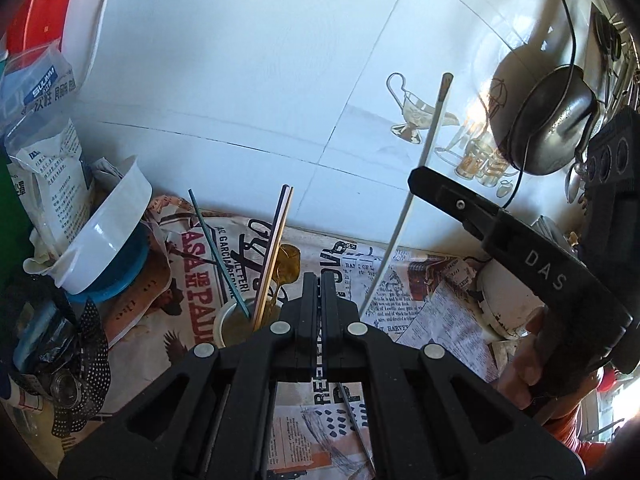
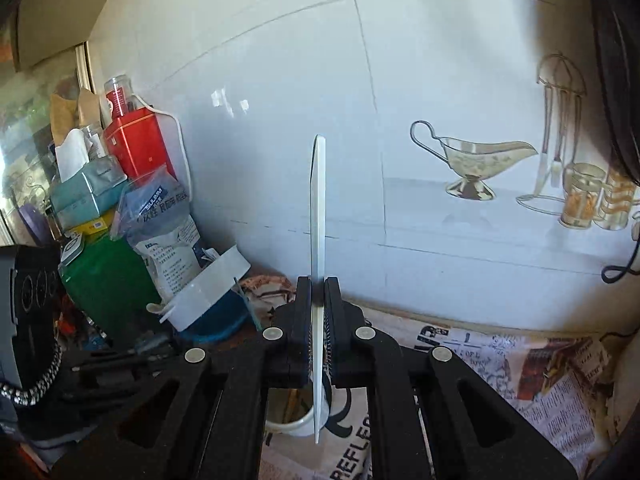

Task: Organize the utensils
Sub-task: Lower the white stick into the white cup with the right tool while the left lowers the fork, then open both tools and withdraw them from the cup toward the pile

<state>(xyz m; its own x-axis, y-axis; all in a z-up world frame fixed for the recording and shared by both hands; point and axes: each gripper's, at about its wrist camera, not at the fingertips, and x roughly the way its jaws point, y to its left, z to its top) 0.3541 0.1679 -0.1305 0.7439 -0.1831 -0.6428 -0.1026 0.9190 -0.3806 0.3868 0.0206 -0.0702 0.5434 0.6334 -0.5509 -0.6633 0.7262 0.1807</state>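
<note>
right gripper [image 2: 318, 292] clamping white utensil [image 2: 318, 208], left gripper [image 1: 319, 284] closed

The counter [image 1: 432, 272] is covered with printed newspaper [image 1: 192, 304] running up to the tiled wall. On the paper, near the middle, stands a white cup [image 1: 224, 320] with thin sticks in it. To the far left a white tub [image 1: 108, 240] leans tilted on a blue lid [image 1: 120, 284], beside a printed bag [image 1: 56, 184] and a green box [image 2: 104, 280]. At the right edge sits a round white container [image 1: 508, 300].
</note>
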